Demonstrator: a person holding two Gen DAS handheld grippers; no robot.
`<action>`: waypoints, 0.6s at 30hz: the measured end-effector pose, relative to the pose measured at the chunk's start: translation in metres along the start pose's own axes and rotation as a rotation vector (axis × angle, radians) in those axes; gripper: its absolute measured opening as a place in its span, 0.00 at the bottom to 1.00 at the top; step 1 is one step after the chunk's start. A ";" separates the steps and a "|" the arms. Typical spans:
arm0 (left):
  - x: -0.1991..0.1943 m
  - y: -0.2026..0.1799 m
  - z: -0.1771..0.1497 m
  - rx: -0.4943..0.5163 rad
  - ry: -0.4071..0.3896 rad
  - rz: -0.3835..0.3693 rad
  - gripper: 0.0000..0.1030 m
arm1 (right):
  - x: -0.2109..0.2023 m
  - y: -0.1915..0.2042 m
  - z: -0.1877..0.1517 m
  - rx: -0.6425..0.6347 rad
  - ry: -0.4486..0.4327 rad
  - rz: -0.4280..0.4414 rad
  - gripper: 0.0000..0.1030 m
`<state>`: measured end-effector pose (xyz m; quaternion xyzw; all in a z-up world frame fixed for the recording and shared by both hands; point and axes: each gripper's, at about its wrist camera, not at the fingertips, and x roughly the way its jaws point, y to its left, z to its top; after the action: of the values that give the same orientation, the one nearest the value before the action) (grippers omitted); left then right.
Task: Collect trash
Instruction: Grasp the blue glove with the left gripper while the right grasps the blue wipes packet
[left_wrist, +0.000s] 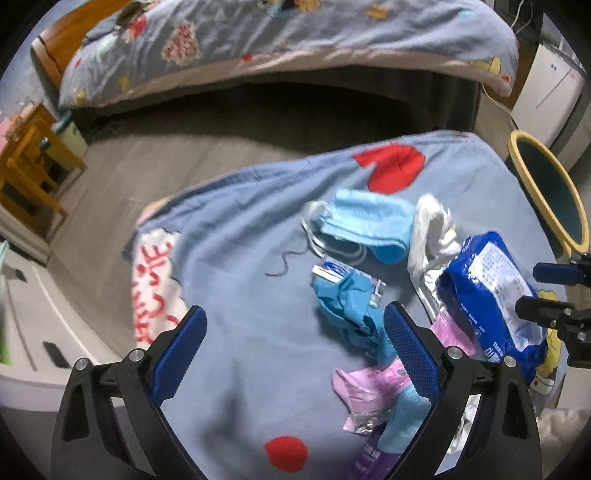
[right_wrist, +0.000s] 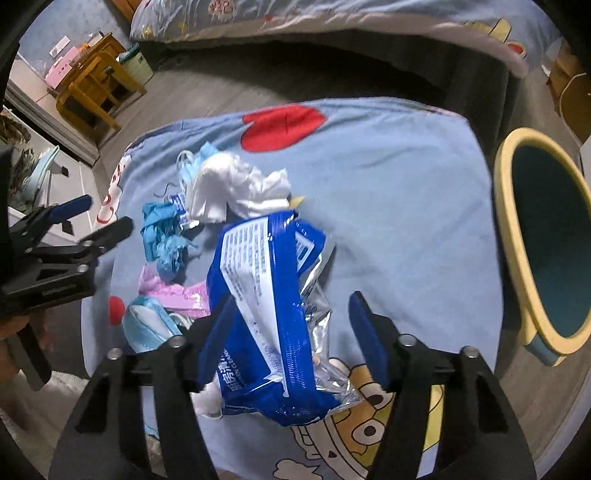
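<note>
A: Nearest the right wrist camera, what is the right gripper (right_wrist: 291, 334) doing?

B: Its jaws stand partly apart around the blue pack (right_wrist: 266, 314). The left pad looks to touch it and the right pad is clear, so I judge the grasp not yet made.

A: And the left gripper (left_wrist: 295, 343)?

B: Wide open, holding nothing. In the left wrist view it hangs over the cloth, with a pink wrapper (left_wrist: 365, 384) at its right pad and the teal glove (left_wrist: 351, 306) just above.

A: How far along is the collecting?

B: Early, I judge. All the litter I can see lies on the surface (left_wrist: 240, 280): further up a blue mask (left_wrist: 369, 225) and a white tissue wad (right_wrist: 236, 188), bunched mid-frame. What shows of the bin (right_wrist: 517, 258), at the right edge, holds nothing.

A: So everything is left?

B: Everything in view, yes.

A: The surface and room?

B: A blue cartoon-print cloth covers the surface. Beyond, grey floor, a bed (left_wrist: 295, 44) along the top, and a wooden stand (right_wrist: 92, 85) upper left.
</note>
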<state>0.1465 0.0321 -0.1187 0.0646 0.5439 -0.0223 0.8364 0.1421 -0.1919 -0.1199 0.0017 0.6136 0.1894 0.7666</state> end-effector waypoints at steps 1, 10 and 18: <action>0.003 -0.002 0.000 0.006 0.006 -0.004 0.93 | 0.001 0.000 0.000 -0.001 0.006 0.000 0.52; 0.024 -0.020 -0.004 0.030 0.081 -0.086 0.72 | 0.013 -0.002 -0.002 -0.007 0.073 0.067 0.36; 0.022 -0.032 -0.007 0.028 0.106 -0.167 0.21 | 0.003 0.001 -0.003 -0.028 0.073 0.107 0.15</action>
<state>0.1455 0.0023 -0.1446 0.0317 0.5904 -0.0958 0.8007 0.1394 -0.1906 -0.1235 0.0171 0.6375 0.2386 0.7323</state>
